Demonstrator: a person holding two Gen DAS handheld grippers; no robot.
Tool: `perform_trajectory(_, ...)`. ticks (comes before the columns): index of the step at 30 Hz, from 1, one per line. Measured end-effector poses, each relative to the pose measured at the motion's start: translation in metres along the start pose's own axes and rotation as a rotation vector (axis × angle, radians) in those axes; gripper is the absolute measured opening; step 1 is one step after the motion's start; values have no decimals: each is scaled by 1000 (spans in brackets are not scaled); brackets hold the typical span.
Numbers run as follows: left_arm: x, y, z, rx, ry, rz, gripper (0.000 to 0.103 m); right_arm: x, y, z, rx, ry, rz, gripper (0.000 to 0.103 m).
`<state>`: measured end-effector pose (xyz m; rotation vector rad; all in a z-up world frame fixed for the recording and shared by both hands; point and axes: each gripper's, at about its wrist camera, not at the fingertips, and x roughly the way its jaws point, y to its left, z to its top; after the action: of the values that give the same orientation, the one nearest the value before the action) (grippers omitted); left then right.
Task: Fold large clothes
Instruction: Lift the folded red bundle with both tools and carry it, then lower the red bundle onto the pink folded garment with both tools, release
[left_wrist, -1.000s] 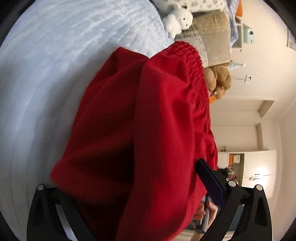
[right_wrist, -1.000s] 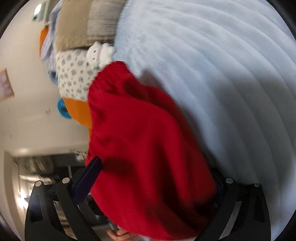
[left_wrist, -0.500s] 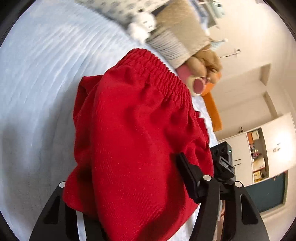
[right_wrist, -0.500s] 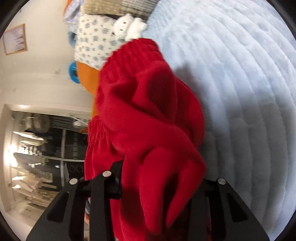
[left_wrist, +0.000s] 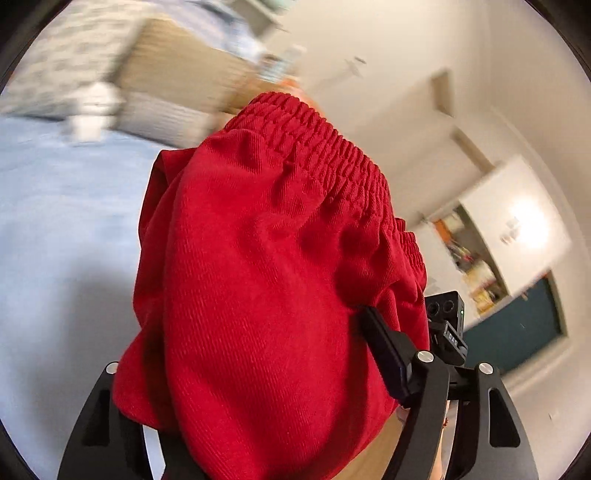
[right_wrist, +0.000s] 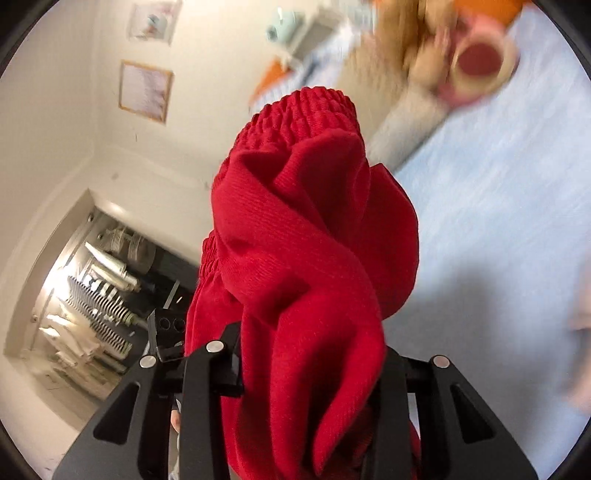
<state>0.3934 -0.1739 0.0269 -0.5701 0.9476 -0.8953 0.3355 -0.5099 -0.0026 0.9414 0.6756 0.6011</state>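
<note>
**Red trousers hanging between two grippers above the bed**

The left gripper (left_wrist: 258, 398) is holding a bunch of the red trousers (left_wrist: 266, 266). Its two black fingers are standing wide apart, one finger (left_wrist: 388, 354) pressing against the cloth on the right and the other largely buried under a thick fold on the left, so the gap between them is filled with fabric. The gathered elastic waistband (left_wrist: 321, 136) is running across the top of the bundle in this view, and the cloth is draping down over the gripper toward the camera.

The right gripper (right_wrist: 306, 373) is also gripping the red trousers (right_wrist: 306, 258). A heavy twisted fold is passing between its fingers and spilling over them, hiding the tips; one finger (right_wrist: 218, 365) is showing at the left edge of the cloth. The fingers are standing fairly wide, clamped around the bunched material. The waistband (right_wrist: 310, 110) is showing at the top here too.

The garment is hanging in the air off the light blue bedspread (left_wrist: 62, 221), with the bed lying behind and below it. Pillows (left_wrist: 155, 70) and a small white soft toy (left_wrist: 92, 110) are sitting blurred at the head of the bed. A brown teddy bear (right_wrist: 436, 48) is appearing blurred in the right wrist view. The other gripper's black camera block (left_wrist: 445, 314) is peeking out beside the cloth.
</note>
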Motion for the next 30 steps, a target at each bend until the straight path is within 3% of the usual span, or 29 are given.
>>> perform_trajectory(4, 105, -71, -8, 57, 90, -120, 73, -132, -24, 9, 32, -156, -111, 36)
perform_trajectory(8, 205, -116, -32, 113, 195, -189, 73, -222, -70, 0, 90, -246, -195, 36)
perform_trajectory(12, 290, -114, -54, 94, 274, -195, 73, -269, -142, -7, 183, -284, -265, 36)
perform_trajectory(16, 368, -61, -76, -13, 311, -111, 75, -270, -230, -22, 334, -289, -297, 38)
perform_trajectory(19, 384, -29, -73, -59, 252, -154, 75, -261, -265, -27, 376, -322, -183, 40)
perform_trajectory(23, 387, -17, -67, -12, 269, -107, 79, -250, -273, -17, 353, -321, -223, 44)
perform_trajectory(26, 386, -13, -64, -5, 284, -104, 83, -246, -266, -15, 351, -281, -232, 62)
perform_trajectory(28, 368, -12, -64, 14, 281, -82, 85, -256, -259, -11, 334, -225, -218, 85)
perform_trajectory(30, 351, -8, -60, 33, 259, -34, 93, -276, -251, -10, 318, -229, -255, 96)
